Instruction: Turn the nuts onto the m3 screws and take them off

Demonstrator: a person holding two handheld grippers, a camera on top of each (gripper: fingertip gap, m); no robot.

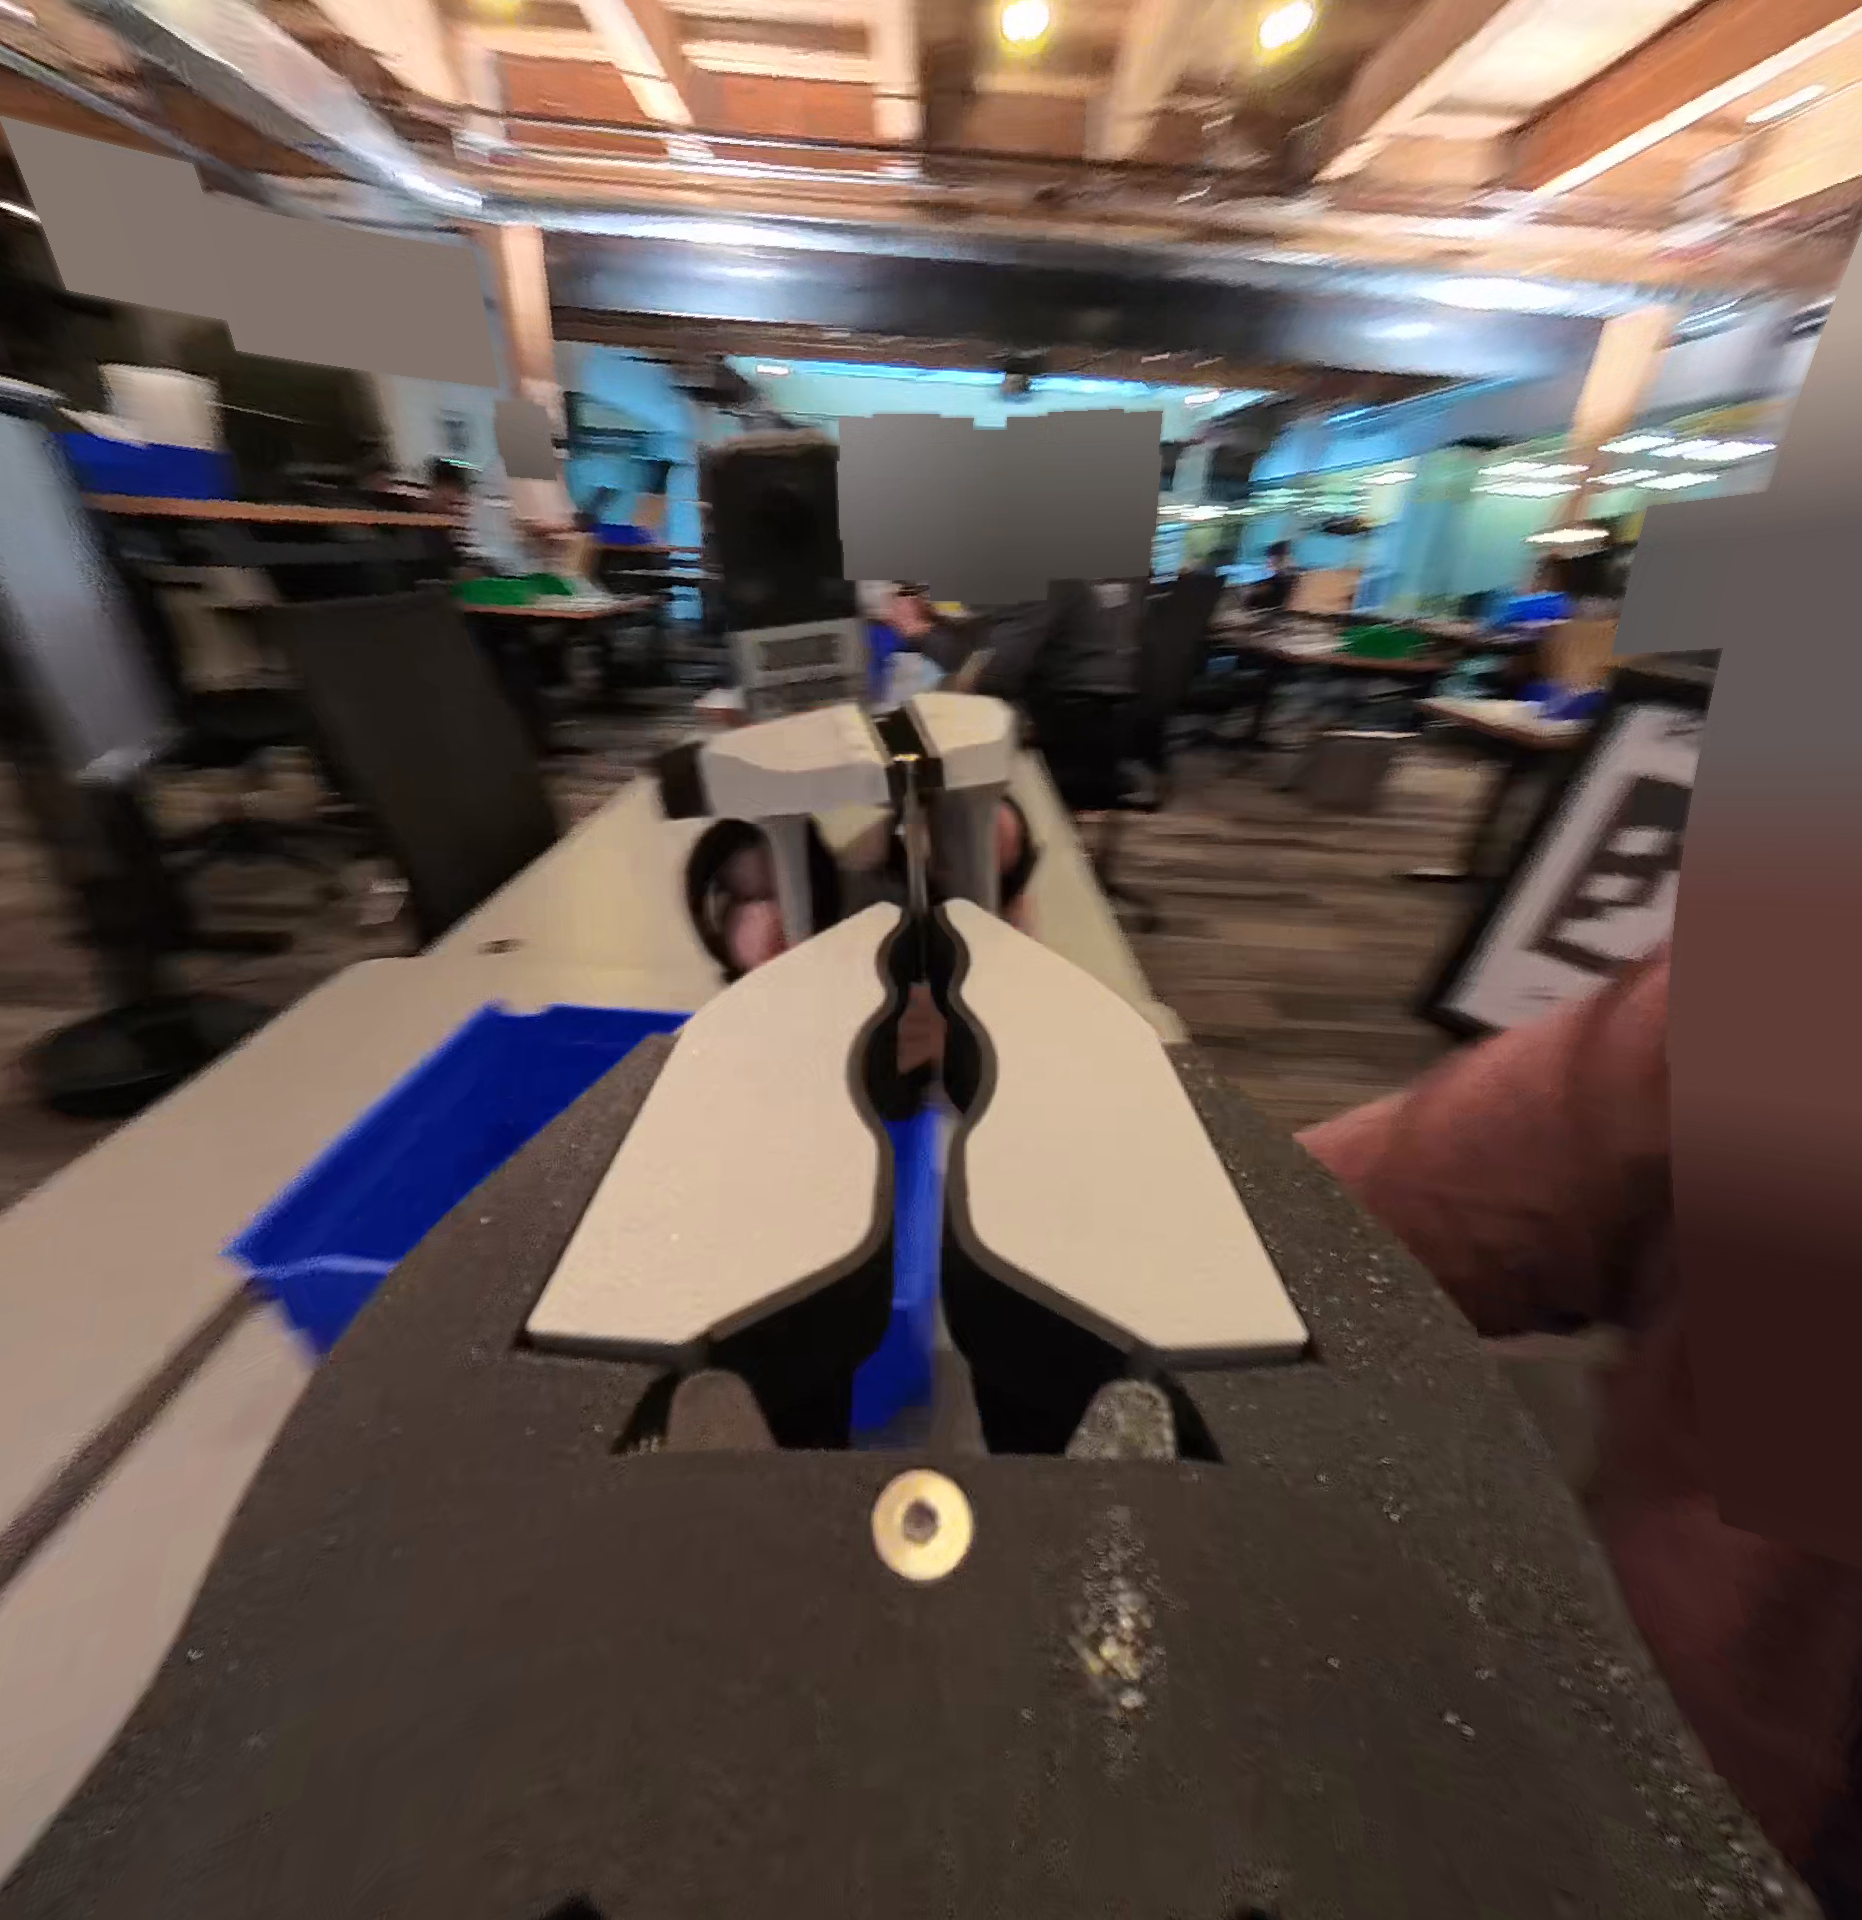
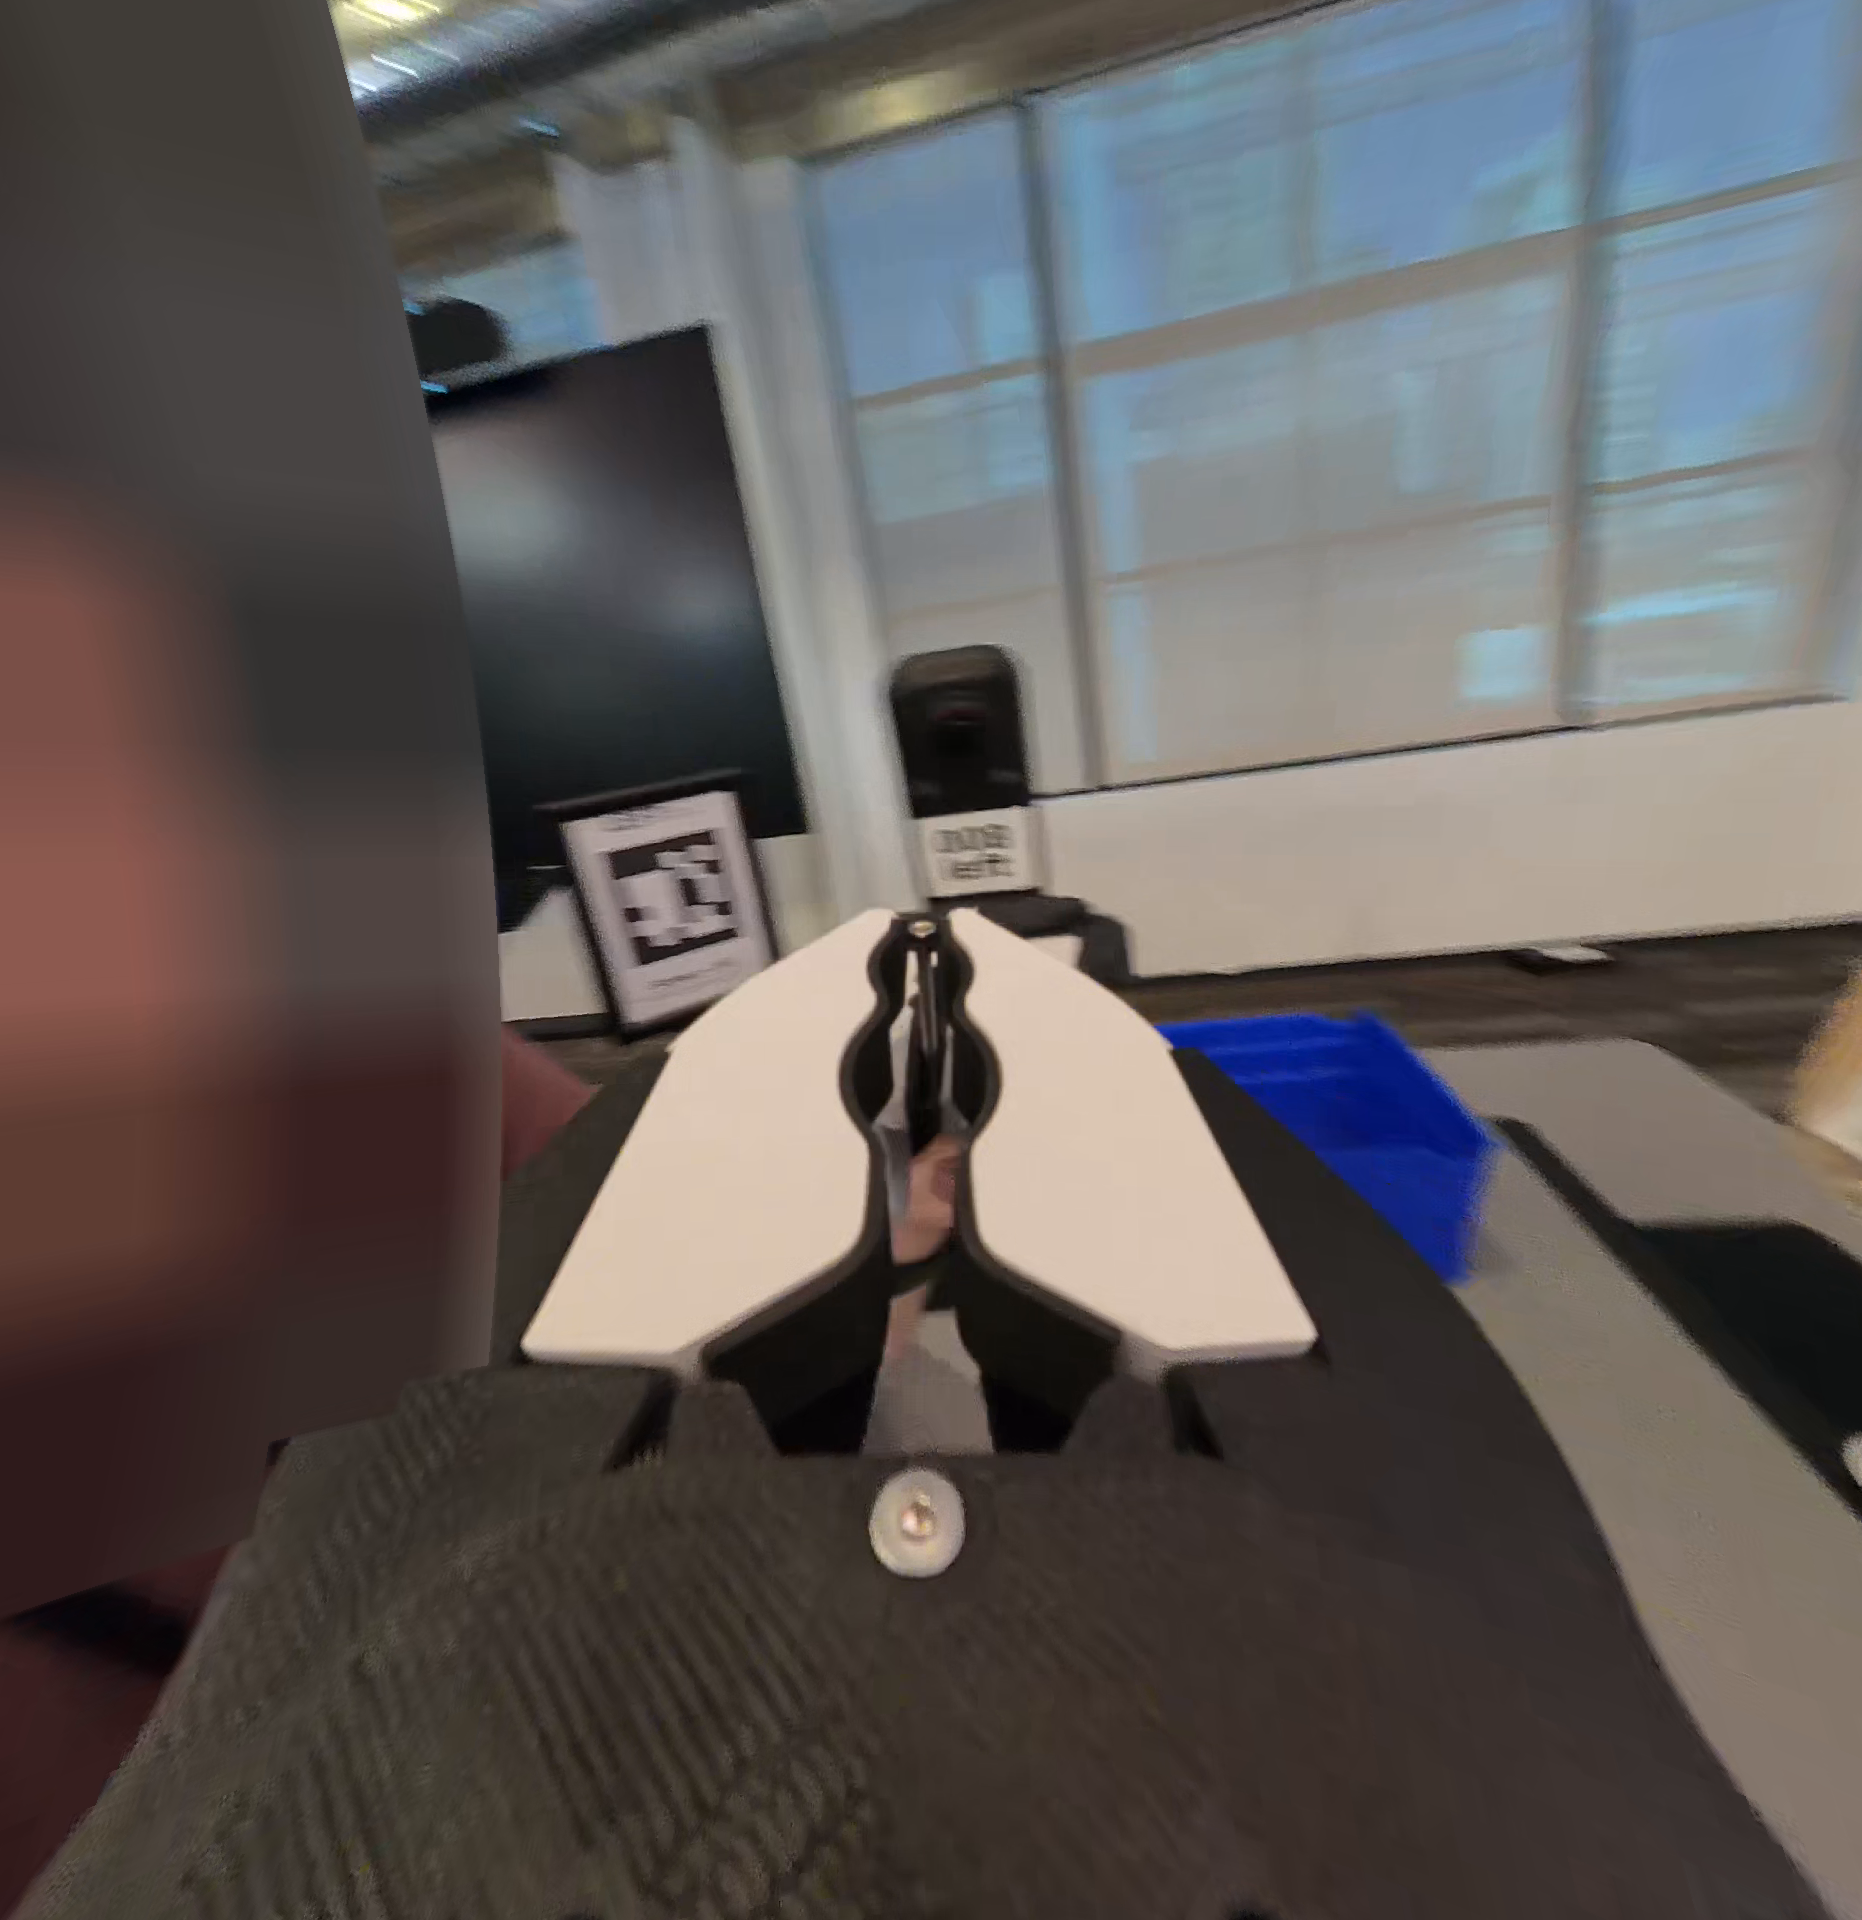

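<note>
Facing each other tip to tip above the table, the two tongs meet over its far stretch. In the left wrist view, the left gripper has its pale fingers drawn nearly together, clenched on a thin dark screw that stands out past their tips. The screw's far end reaches the right gripper, whose own grey fingers are pressed close around a tiny brass-coloured nut at the very tip. In the right wrist view, the right gripper shows the same narrow gap, with a small shiny bit at the tips that looks like the nut and the dark screw running on beneath it; motion blur keeps the fine detail from showing. A blue bin sits on the table just below and to the left of the left gripper's fingers; seen from the other side, the same bin lies to the right of the right gripper. A framed black-and-white marker board leans on the floor beyond the tips, to their left.
</note>
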